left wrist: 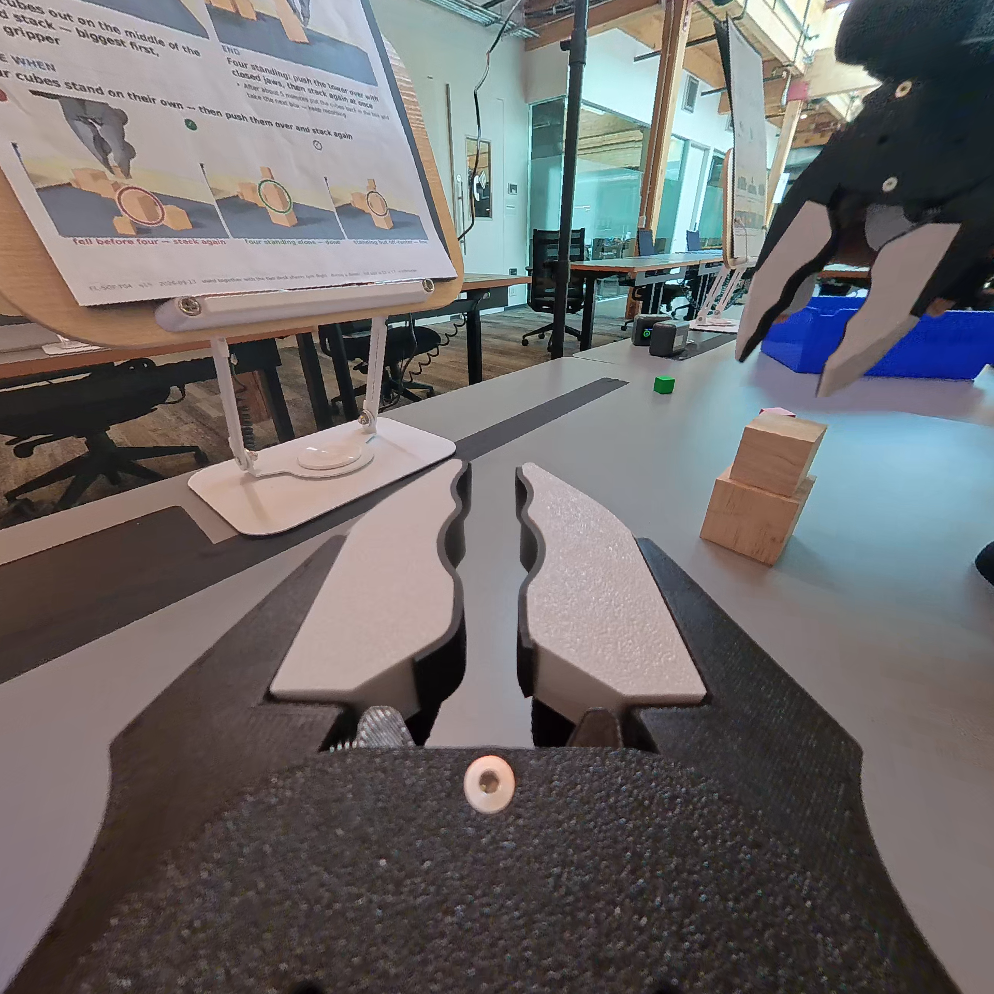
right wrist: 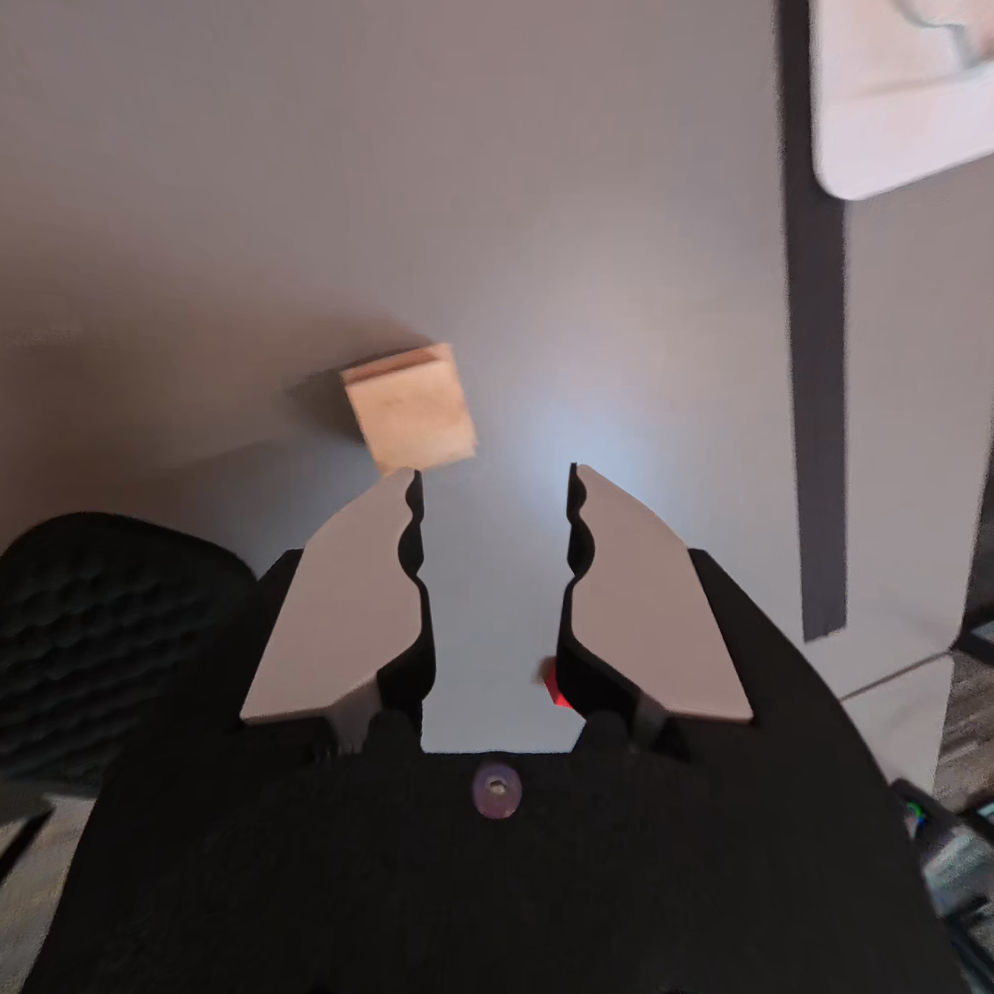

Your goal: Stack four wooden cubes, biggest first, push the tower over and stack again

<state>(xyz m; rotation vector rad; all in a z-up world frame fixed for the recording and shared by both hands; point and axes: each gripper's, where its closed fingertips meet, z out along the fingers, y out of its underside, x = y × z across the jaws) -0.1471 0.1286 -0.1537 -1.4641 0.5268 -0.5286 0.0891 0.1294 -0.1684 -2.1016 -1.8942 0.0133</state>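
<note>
Grey counter [left wrist: 618, 484] in an open office. Left tool [left wrist: 490, 473], low over the counter, parted and bare. Right tool [right wrist: 495, 473], raised above two stacked wooden cubes [left wrist: 764, 484], spread wide, grasping nothing; a green cube [left wrist: 664, 384] lies beyond.

We are in an open-plan office fitted out as a workspace. Beyond the grey table [left wrist: 618, 484] we see rows of desks [left wrist: 645, 266] with black swivel chairs [left wrist: 556, 279], glass-walled rooms [left wrist: 608, 177], a wood-plank floor [left wrist: 505, 333] and timber posts [left wrist: 664, 107] under an exposed ceiling. A printed sheet [left wrist: 226, 150] on a white stand [left wrist: 322, 473] and a blue bin [left wrist: 882, 344] sit on the table.
</note>
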